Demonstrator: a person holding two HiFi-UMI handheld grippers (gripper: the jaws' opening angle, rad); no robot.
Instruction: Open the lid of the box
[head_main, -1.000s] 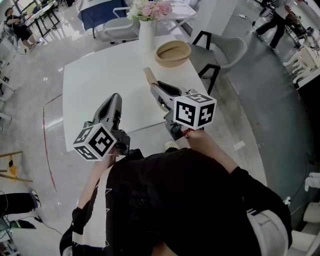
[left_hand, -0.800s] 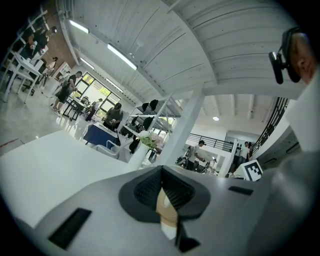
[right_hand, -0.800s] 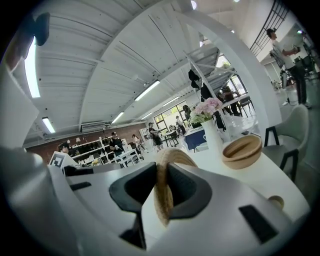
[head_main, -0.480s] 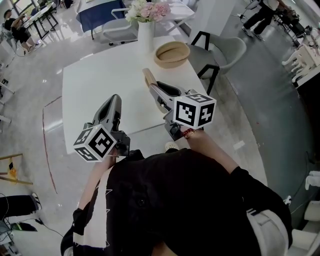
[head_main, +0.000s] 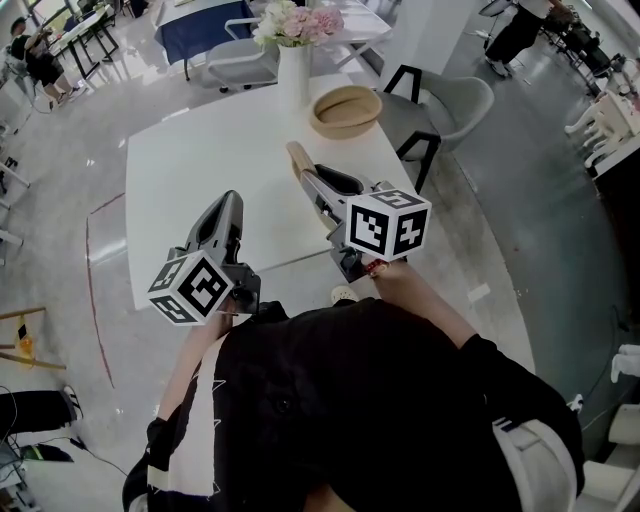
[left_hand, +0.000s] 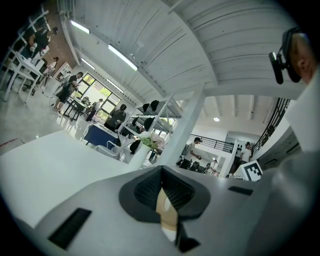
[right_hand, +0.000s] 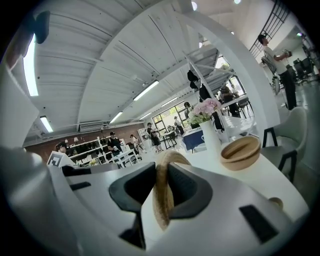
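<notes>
The box is a round woven bowl, standing uncovered at the far right of the white table; it also shows in the right gripper view. Its flat woven lid stands on edge in my right gripper, lifted above the table and short of the box. In the right gripper view the pads press both faces of the lid. My left gripper hovers over the table's near left part, apart from both. Its jaw tips meet in the left gripper view, with nothing held.
A white vase of pink flowers stands at the table's far edge, just left of the box. A grey chair is at the table's right side and another behind it. People move about in the background.
</notes>
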